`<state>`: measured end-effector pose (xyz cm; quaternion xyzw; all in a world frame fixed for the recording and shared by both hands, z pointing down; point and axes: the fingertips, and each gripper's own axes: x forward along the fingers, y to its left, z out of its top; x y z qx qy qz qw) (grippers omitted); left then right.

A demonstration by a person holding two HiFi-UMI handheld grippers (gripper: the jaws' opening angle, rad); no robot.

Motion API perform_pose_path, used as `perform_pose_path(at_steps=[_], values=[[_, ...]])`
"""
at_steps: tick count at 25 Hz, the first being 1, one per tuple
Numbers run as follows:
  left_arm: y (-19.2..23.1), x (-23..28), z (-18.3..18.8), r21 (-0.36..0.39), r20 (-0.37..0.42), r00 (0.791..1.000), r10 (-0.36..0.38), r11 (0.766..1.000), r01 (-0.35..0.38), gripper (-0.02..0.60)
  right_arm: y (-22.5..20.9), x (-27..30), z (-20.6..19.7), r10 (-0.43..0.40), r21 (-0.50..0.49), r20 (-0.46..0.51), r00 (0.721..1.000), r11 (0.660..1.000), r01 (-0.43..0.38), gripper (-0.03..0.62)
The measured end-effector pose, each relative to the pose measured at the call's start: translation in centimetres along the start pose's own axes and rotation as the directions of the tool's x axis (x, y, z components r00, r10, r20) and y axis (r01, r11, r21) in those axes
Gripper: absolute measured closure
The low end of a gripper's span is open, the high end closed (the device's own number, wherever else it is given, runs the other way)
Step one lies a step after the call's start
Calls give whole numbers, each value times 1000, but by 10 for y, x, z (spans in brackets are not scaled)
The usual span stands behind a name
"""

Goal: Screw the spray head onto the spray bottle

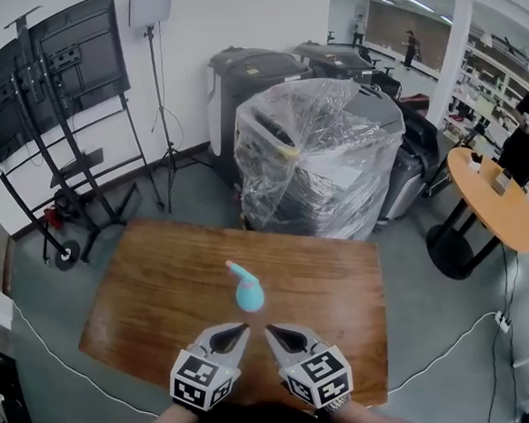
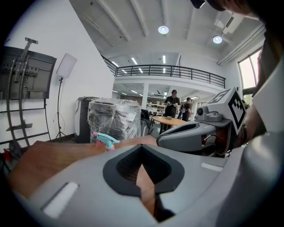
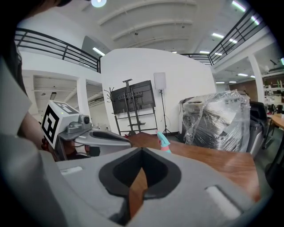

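A light blue spray bottle with a turquoise and pink spray head on top stands in the middle of the brown table. My left gripper and right gripper hover side by side near the table's front edge, short of the bottle. Both are shut with nothing between their jaws. The left gripper view shows the spray head ahead on the left and the right gripper beside it. In the right gripper view the spray head is ahead and the left gripper on the left.
Behind the table stands a plastic-wrapped stack and dark bins. A TV stand and a light stand are at the left. A round table with people near it is at the right. A white cable runs over the floor.
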<state>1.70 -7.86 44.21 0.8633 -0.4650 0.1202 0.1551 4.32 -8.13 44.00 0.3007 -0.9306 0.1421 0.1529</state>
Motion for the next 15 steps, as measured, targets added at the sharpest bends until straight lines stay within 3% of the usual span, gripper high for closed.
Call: perform_pose_path(at_steps=[15], values=[[-24,-11,-11,10,0,998,67,998,-67,568,7,-24,-10,45,-25,4,999,999,-45,603]])
